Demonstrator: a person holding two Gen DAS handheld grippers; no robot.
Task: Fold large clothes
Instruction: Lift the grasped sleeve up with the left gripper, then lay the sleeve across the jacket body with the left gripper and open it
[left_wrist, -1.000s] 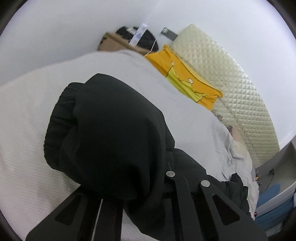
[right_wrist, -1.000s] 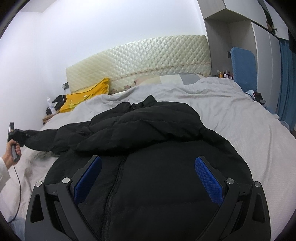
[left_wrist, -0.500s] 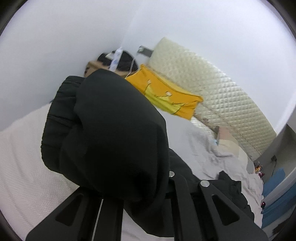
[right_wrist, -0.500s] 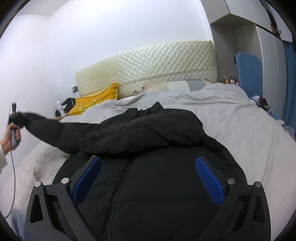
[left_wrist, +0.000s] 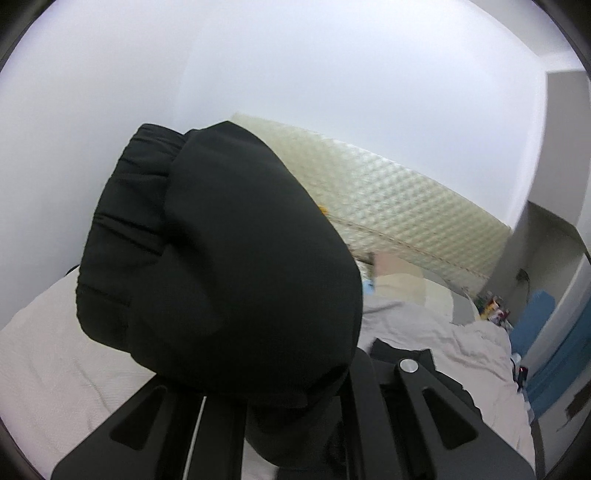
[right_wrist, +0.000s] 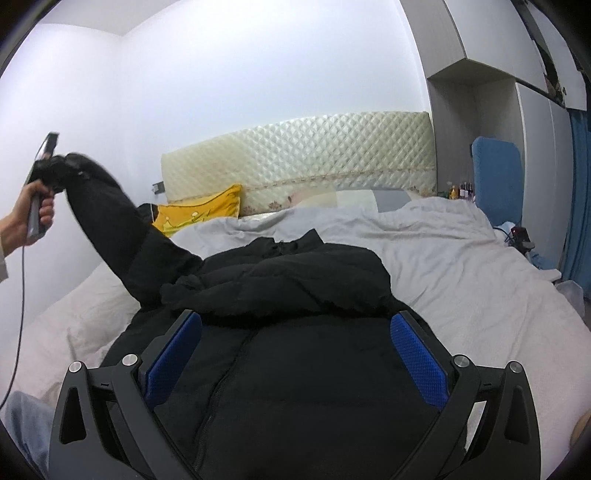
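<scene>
Nearest, the right gripper (right_wrist: 295, 354) hangs over the black jacket (right_wrist: 295, 369) with jaws spread wide, the jacket body lying between and below them on the bed (right_wrist: 461, 280). To the left, the left gripper (left_wrist: 280, 369) clamps the sleeve (right_wrist: 110, 221), lifted off the bed. Farther off lie a yellow pillow (right_wrist: 207, 210) and the quilted headboard (right_wrist: 303, 151).

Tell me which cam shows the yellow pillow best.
Right wrist view: the yellow printed pillow lies in plain sight against the quilted cream headboard. In the left wrist view the black puffer jacket sleeve, clamped in the left gripper, hides nearly all of it.
</scene>
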